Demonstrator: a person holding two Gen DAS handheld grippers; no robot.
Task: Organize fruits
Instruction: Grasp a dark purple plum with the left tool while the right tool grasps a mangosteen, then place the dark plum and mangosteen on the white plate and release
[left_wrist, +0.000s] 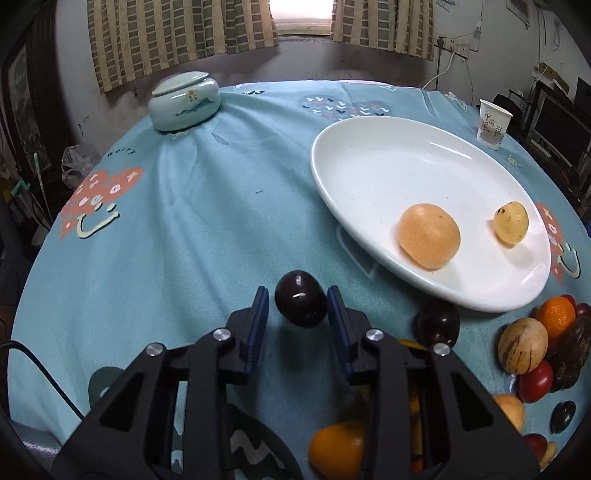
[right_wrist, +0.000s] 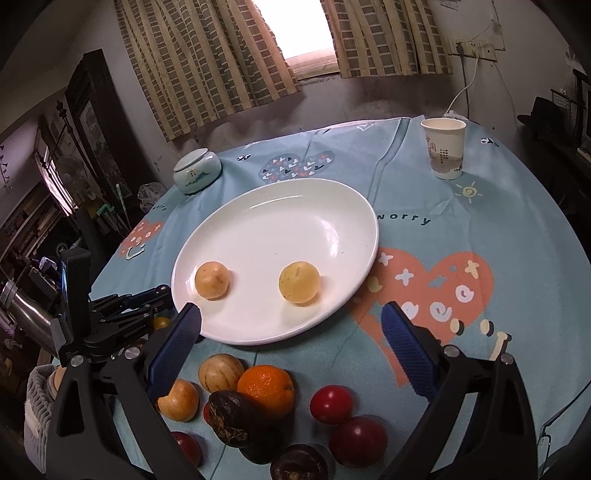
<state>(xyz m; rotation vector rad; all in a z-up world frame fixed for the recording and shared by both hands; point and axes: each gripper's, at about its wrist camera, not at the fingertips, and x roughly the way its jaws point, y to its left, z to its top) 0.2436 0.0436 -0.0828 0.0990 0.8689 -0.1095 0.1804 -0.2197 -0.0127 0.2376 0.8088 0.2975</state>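
A dark plum-like fruit (left_wrist: 301, 304) is seen between the blue pads of the left hand-held gripper (left_wrist: 297, 308), and the jaws are closed in around it; the right pad appears to touch it, while a thin gap may remain on the left, so the hold is judged to be only just made (full contact cannot be confirmed from this angle). A slip is the likely fault: the fruit is round, smooth and glossy, and it could be squeezed out sideways or rolled across the worktop (left_wrist: 192, 221) if pinched off-centre. A second dark fruit (left_wrist: 439, 325) lies just beside the near rim of the white plate (left_wrist: 351, 155) and could be knocked on the way across.

The right hand-held gripper (right_wrist: 291, 345) is held wide open and empty above the loose pile, where an orange (right_wrist: 266, 386), red fruits and a brown wrinkled one are gathered at the worktop's near edge. Two pale yellow fruits (right_wrist: 299, 282) are already set on the plate, well apart.
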